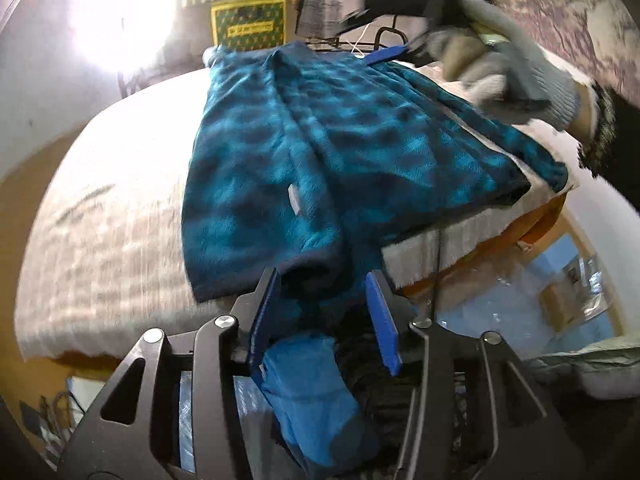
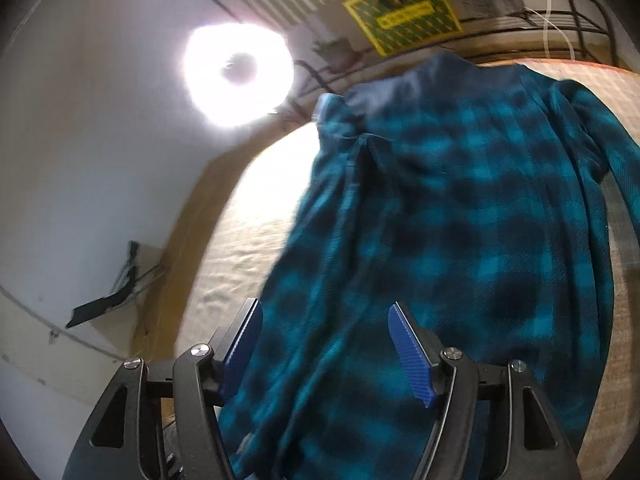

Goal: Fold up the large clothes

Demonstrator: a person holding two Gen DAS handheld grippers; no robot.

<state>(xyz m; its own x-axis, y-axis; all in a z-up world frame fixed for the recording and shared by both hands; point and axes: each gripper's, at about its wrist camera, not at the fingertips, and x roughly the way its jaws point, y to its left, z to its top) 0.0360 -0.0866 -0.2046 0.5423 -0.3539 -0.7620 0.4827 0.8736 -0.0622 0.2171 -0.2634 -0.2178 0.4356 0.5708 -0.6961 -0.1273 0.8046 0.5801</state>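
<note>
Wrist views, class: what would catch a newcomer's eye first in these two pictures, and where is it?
First, the teal-and-black plaid fleece garment spread over the pale bed cover, filling the middle of both views. Next, the glaring round lamp against the wall beyond the bed, upper left. Then the grey-gloved hand carrying the right tool above the garment's far end, upper right in the left wrist view.

Bright ring light (image 2: 239, 67) glaring against a pale wall (image 2: 92, 128), yellow-green patterned poster (image 2: 401, 10) to its right, white textured bedcover (image 1: 104, 216) below it, dark cables beside the poster
</note>
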